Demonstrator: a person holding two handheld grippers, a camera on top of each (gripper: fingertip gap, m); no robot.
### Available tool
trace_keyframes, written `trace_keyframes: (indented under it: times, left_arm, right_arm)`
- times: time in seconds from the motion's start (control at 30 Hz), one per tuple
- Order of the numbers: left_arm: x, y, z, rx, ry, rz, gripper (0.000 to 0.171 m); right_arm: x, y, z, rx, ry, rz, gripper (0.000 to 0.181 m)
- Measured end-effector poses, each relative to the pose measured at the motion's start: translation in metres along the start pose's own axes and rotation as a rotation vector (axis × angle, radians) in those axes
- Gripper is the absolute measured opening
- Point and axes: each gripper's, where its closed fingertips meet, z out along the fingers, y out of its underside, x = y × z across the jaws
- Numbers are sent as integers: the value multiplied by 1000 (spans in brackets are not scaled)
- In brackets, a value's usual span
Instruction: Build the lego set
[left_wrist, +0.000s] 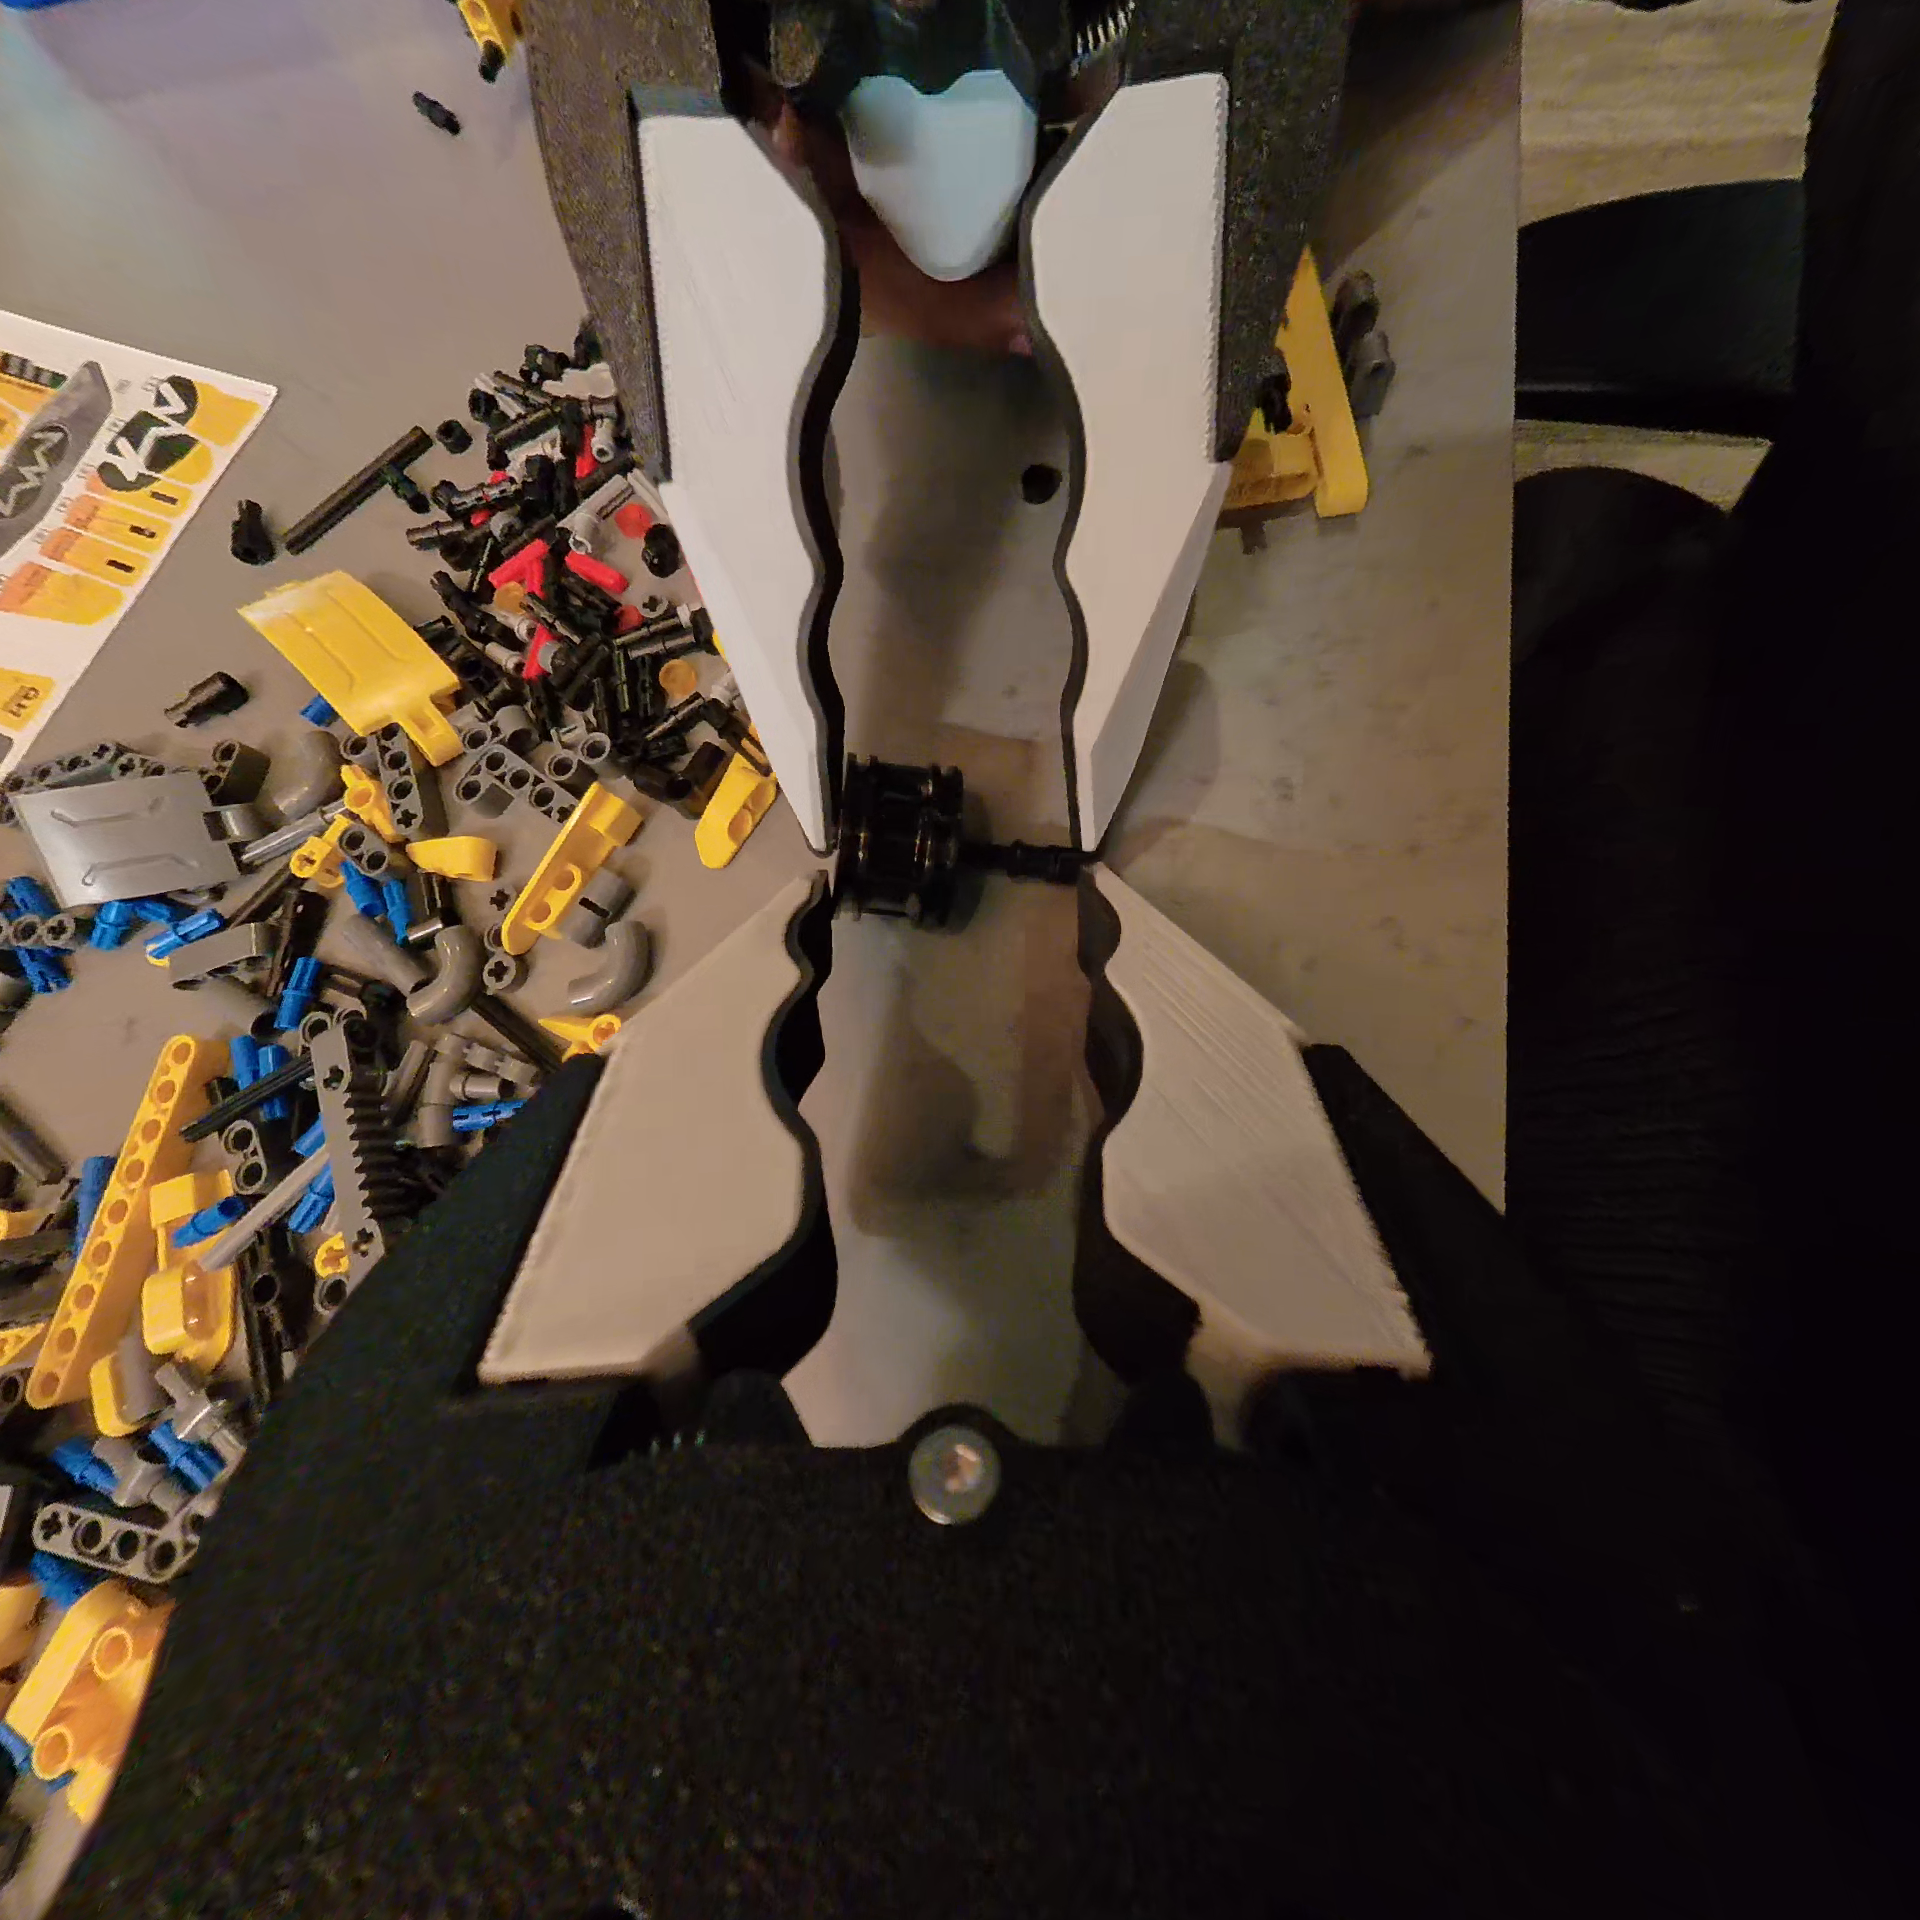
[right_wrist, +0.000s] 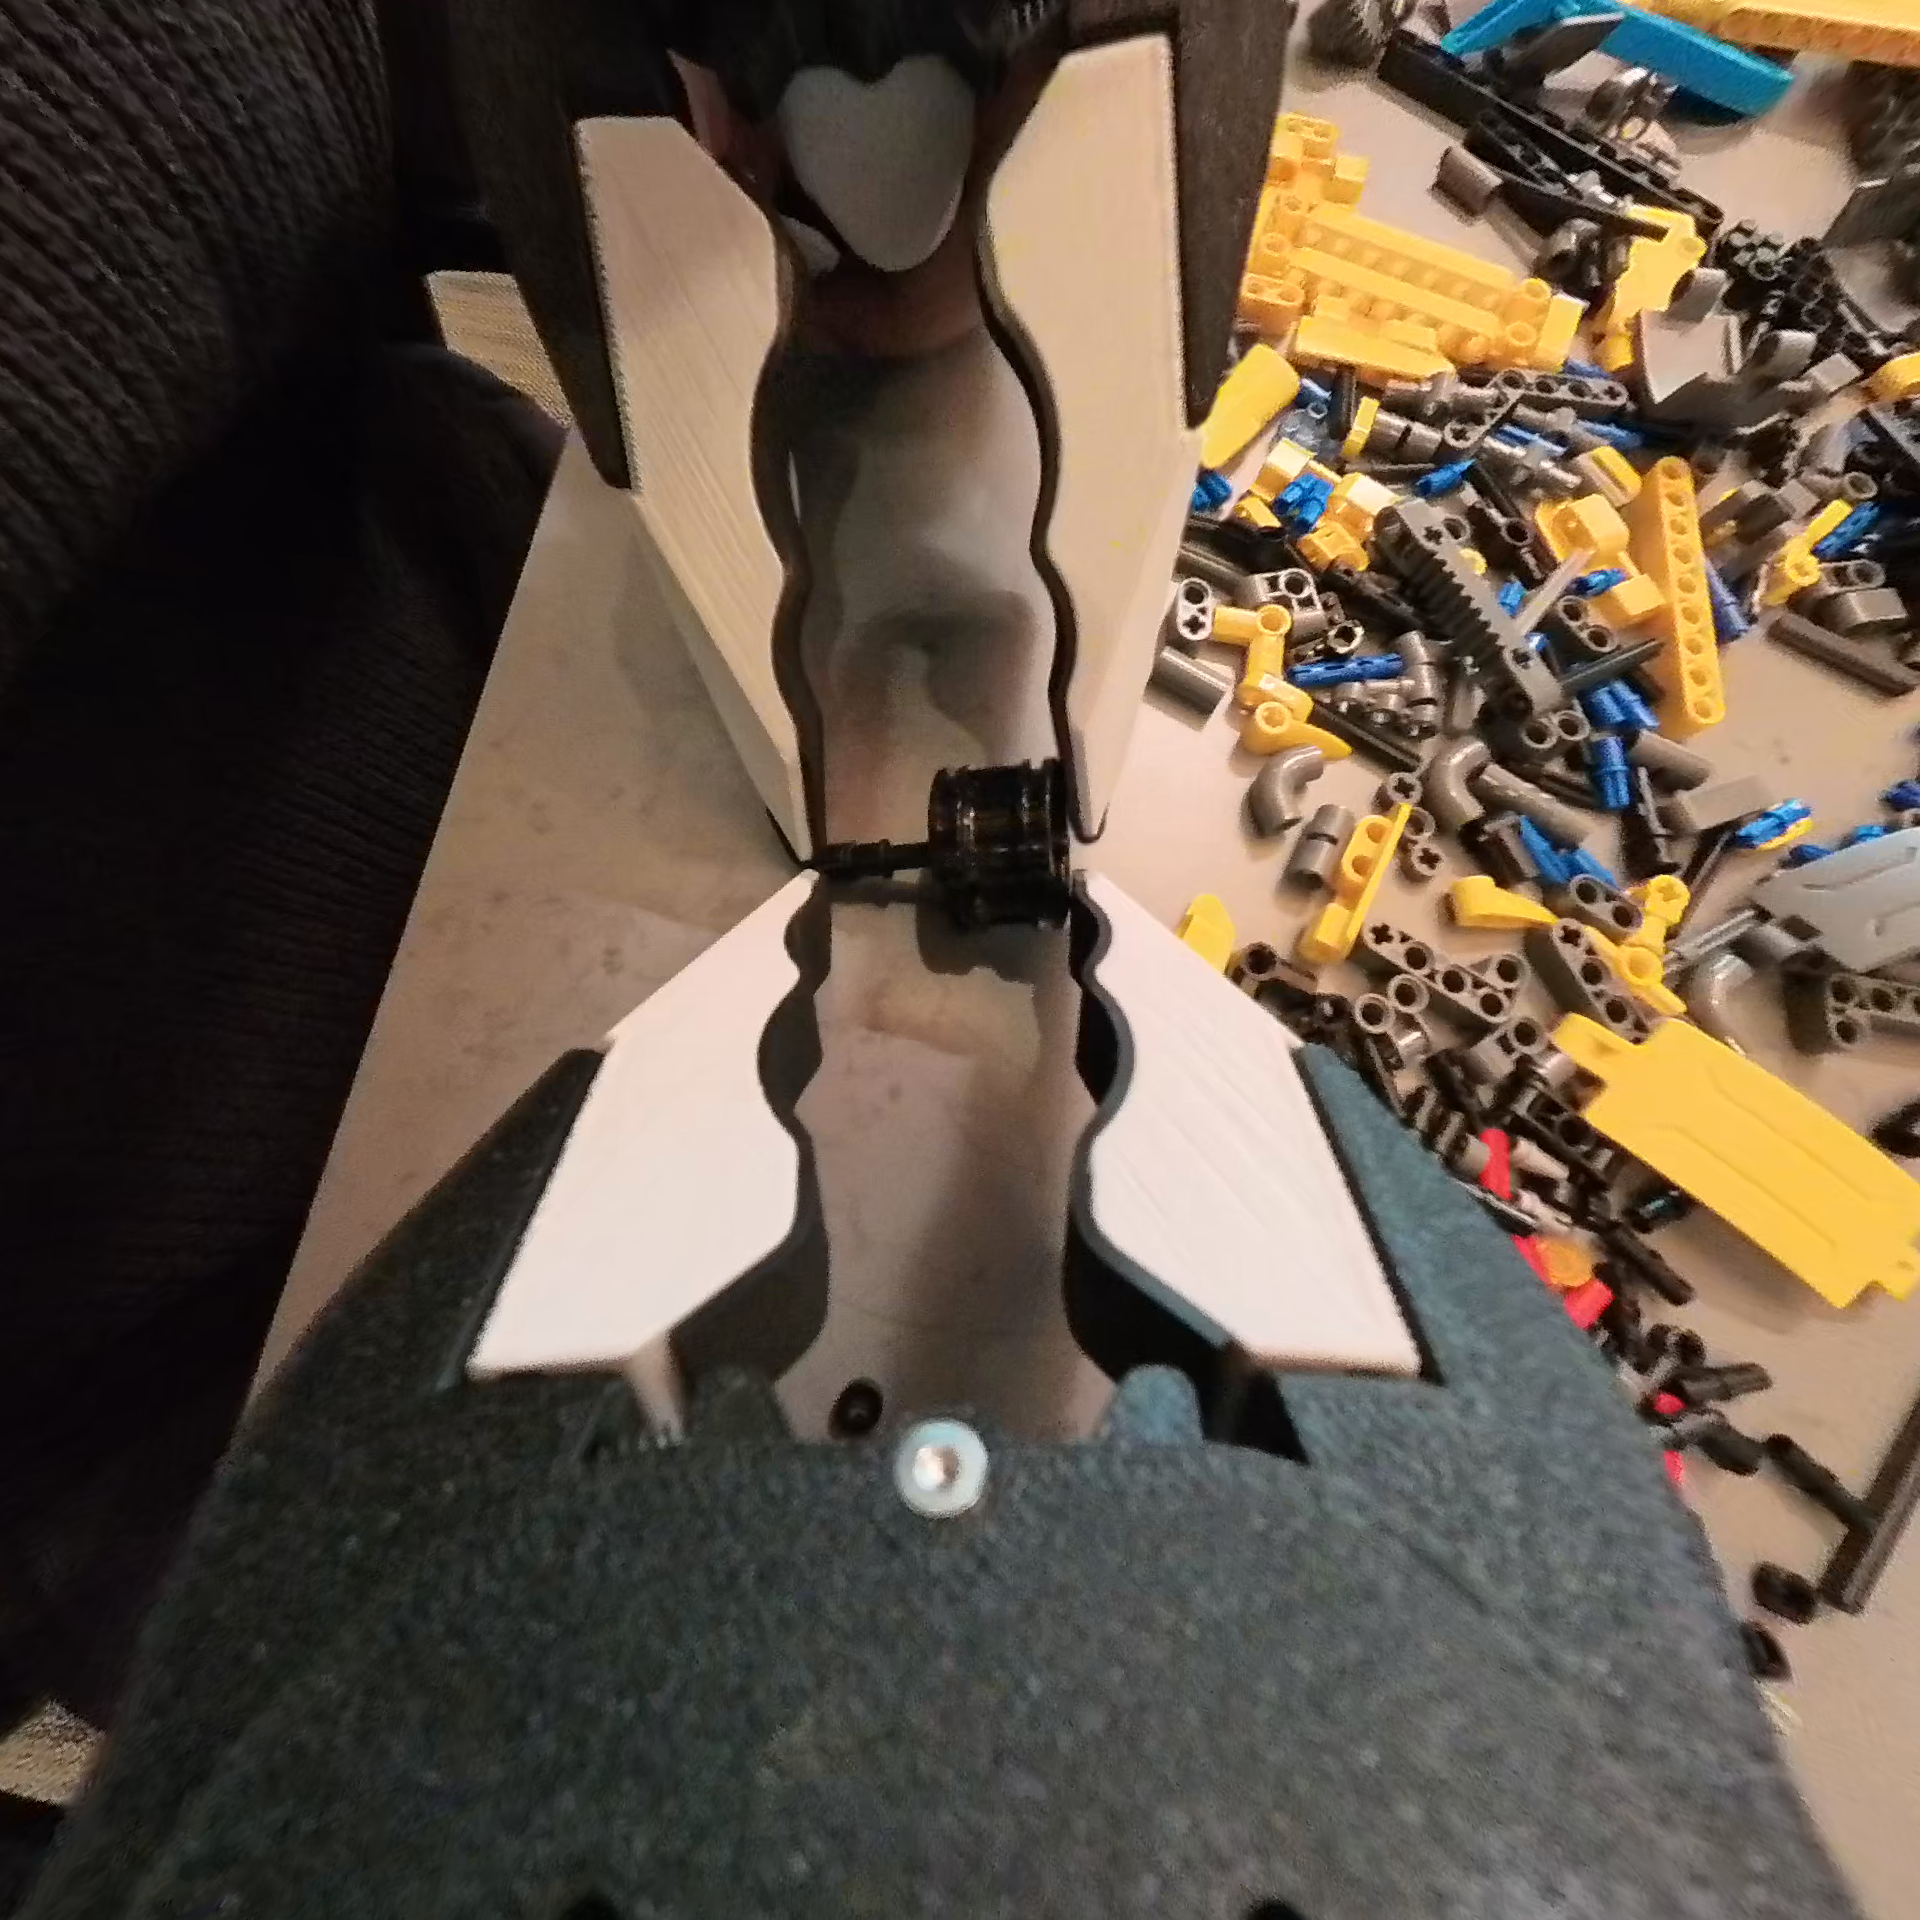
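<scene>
Pinching black hub: left gripper, right gripper; sticker sheet nearby.

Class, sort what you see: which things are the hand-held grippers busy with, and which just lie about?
In hand: black wheel with axle, between the tips of the left hand-held gripper and right hand-held gripper.

Lying about: loose brick pile, printed sheet, yellow panel, all on the table.
</scene>
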Motion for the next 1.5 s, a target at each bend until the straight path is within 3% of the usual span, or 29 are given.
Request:
trace_keyframes:
  times: [0.27, 0.63, 0.8, 1.0, 1.2, 1.5]
  left_arm:
    - [-2, -2, -1, 16, -93, 136, 50]
    - [8, -5, -2, 42, -90, 226, 48]
    - [7, -4, -1, 34, -47, 170, 47]
    - [0, -1, 0, 8, -61, 100, 47]
    - [-8, 1, 0, -4, -50, 4, 47]
    - [-10, 3, 1, -17, -51, -15, 47]
  right_arm:
    - [-1, 1, 0, 21, -72, 124, 46]
    - [-7, 1, 3, 6, -86, 66, 37]
    - [-4, 1, 1, 4, -53, 37, 40]
    - [-1, -15, -17, 102, -37, 32, 45]
    - [-2, -10, -6, 75, -40, 70, 60]
    - [8, -9, -2, 46, 79, 17, 48]
